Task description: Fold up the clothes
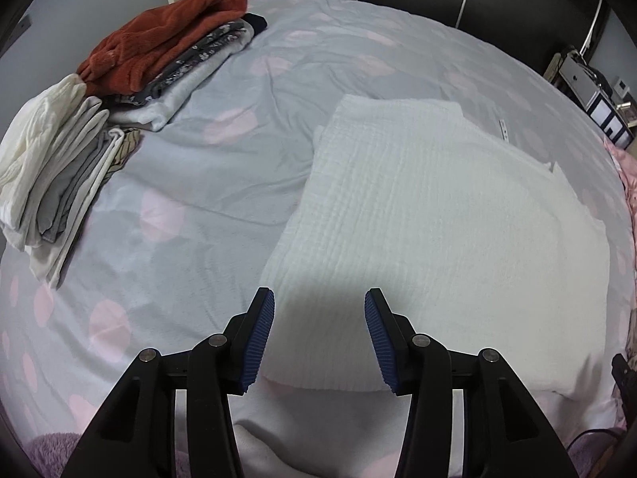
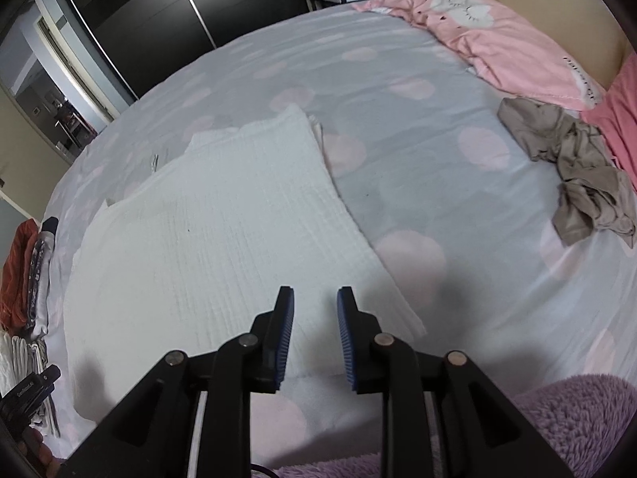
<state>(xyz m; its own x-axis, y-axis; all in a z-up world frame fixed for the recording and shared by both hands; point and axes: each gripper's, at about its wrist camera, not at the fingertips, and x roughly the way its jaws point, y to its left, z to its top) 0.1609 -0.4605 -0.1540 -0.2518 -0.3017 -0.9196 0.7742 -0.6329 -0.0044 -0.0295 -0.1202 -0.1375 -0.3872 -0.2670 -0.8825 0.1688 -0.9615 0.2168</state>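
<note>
Both claws hang over the bed (image 1: 239,79), empty: left claw (image 1: 319,298) wide apart, right claw (image 2: 315,296) narrower. The folded white cloth (image 1: 418,207) lies just ahead. Folded stacks (image 1: 159,59) sit far left; a crumpled grey garment (image 2: 577,167) far right.

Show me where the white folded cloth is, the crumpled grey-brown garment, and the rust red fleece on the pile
white folded cloth (image 1: 430,207): left wrist view, middle of its top face.
crumpled grey-brown garment (image 2: 577,163): right wrist view, its bunched centre.
rust red fleece (image 1: 167,40): left wrist view, its upper surface atop the pile.
</note>
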